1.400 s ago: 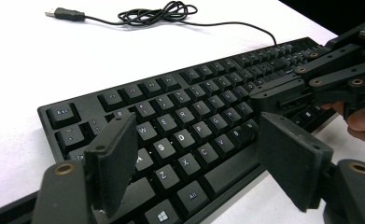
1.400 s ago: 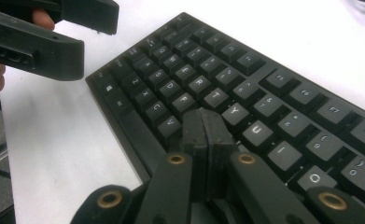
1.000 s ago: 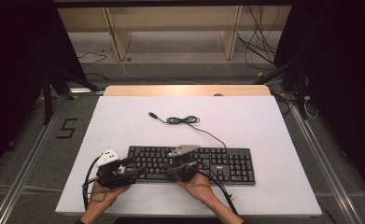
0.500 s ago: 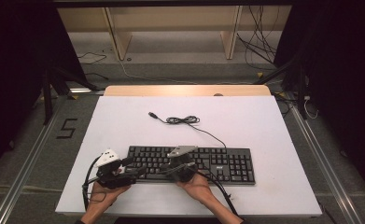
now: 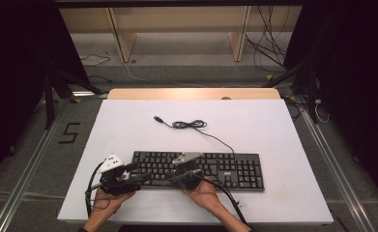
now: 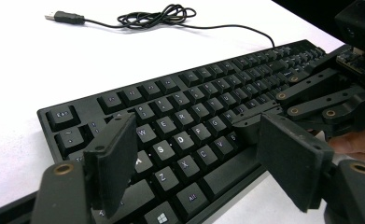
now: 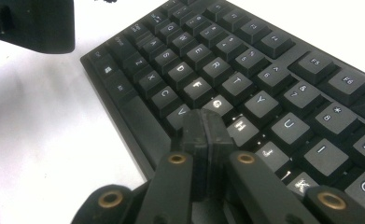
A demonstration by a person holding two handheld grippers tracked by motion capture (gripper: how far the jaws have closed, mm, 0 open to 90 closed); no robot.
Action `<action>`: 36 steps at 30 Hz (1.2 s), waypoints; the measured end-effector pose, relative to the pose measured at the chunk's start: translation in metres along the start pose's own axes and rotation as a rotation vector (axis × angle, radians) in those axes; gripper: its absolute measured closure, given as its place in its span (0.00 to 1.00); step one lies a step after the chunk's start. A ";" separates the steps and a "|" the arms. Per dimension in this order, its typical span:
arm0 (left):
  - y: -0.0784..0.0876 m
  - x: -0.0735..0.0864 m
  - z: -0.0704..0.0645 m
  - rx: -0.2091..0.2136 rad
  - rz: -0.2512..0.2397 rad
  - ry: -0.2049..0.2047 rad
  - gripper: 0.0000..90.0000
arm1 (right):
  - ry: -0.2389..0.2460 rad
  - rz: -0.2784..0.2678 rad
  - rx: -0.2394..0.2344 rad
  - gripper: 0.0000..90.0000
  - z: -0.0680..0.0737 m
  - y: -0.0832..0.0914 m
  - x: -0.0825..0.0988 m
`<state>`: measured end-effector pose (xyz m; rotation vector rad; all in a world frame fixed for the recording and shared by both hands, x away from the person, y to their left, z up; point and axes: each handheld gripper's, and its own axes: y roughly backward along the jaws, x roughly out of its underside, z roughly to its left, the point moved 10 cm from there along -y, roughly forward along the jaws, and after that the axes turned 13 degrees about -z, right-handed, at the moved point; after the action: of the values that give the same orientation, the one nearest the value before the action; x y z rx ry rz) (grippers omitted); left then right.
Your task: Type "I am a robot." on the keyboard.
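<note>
A black keyboard (image 5: 225,169) lies near the front of the white table (image 5: 273,130), and its thin cable (image 5: 189,124) runs back to a coil and a loose USB plug (image 5: 157,118). My left gripper (image 5: 140,178) sits at the keyboard's left front corner. In the left gripper view this gripper (image 6: 201,158) is open, its pads astride the letter keys of the keyboard (image 6: 180,112) without touching them. My right gripper (image 7: 203,128) is shut with nothing in it, its tip low over the keys by G and H. I cannot tell whether it presses a key (image 7: 220,105).
The right gripper (image 6: 259,122) reaches in from the right of the left gripper view, close to the open jaws. Wooden shelving (image 5: 177,29) and loose floor cables (image 5: 268,43) lie beyond the table's far edge. Bare table surface stretches behind and to the right of the keyboard.
</note>
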<state>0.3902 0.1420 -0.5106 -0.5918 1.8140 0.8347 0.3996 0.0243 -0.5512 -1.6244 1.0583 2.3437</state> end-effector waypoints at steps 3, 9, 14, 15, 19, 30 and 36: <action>0.000 0.000 0.000 0.000 0.001 -0.001 0.32 | -0.001 -0.002 -0.002 1.00 0.000 0.000 0.000; 0.000 0.001 0.001 0.001 0.000 0.000 0.32 | -0.022 -0.040 -0.020 0.93 0.000 0.005 -0.008; 0.000 0.000 0.000 0.002 -0.006 0.001 0.32 | -0.043 -0.073 -0.007 0.79 -0.006 0.011 -0.016; 0.000 0.000 0.000 0.003 -0.005 0.001 0.32 | -0.050 -0.080 -0.006 0.78 -0.007 0.013 -0.018; 0.000 0.000 0.000 0.003 -0.008 0.002 0.32 | -0.067 -0.099 -0.004 0.66 -0.012 0.018 -0.023; 0.000 -0.001 0.000 0.006 -0.012 0.001 0.32 | -0.081 -0.106 0.034 0.49 -0.023 0.024 -0.028; 0.000 0.000 -0.001 0.008 -0.010 -0.004 0.32 | -0.086 -0.107 0.048 0.47 -0.030 0.029 -0.030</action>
<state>0.3900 0.1412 -0.5100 -0.5939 1.8086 0.8212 0.4231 -0.0066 -0.5177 -1.5104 0.9773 2.2790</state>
